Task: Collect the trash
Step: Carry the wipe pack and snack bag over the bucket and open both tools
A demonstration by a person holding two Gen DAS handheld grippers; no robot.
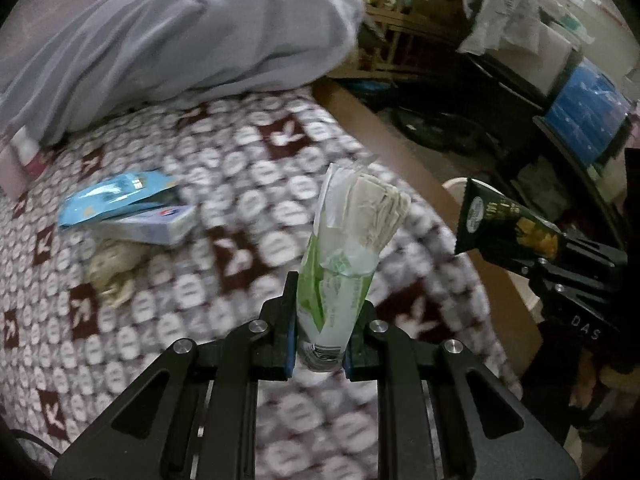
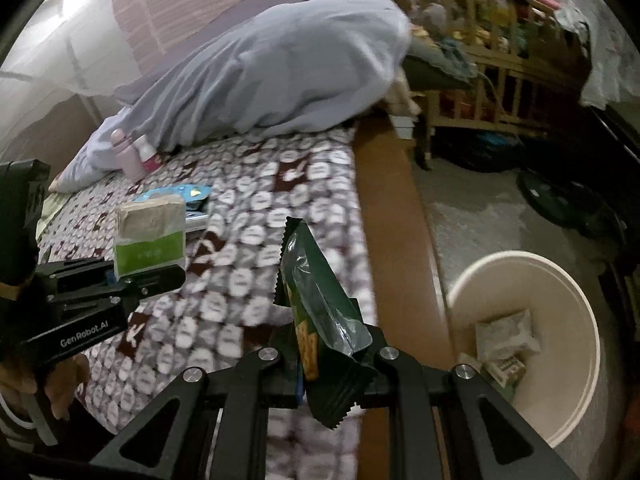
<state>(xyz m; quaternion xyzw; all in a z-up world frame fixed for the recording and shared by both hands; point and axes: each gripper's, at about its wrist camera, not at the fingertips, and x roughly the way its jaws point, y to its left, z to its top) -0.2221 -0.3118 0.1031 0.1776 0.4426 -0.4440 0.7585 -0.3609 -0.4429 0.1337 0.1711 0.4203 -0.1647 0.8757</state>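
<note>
The left tongs [image 1: 320, 344] are clenched on a tissue pack [image 1: 348, 248], gripping its lower end between the blue pads. The pack stands with its long axis running up and away from the tongs, its open top, where the folded beige tissues fan out, tilted a little to the right. It hangs above the patterned bedspread [image 1: 240, 184], touching nothing else.

The right tongs [image 2: 332, 376] are clenched on a dark green snack wrapper [image 2: 316, 300], pinched near its crimped bottom edge. Its long axis also points away from the tongs and leans left, the serrated top edge highest (a picture of crackers shows low on its face). The wrapper is held over the bed's edge, beside the brown bed frame [image 2: 392, 216].

On the floor to the right of the bed stands a round cream bin [image 2: 576, 320], with a few packets lying inside it. Further back on the bedspread lie a light blue packet [image 1: 116, 196] and a small box [image 1: 160, 228], touching each other, near a crumpled beige wad [image 1: 112, 272]. A grey duvet [image 1: 192, 32] is bunched behind them.
</note>
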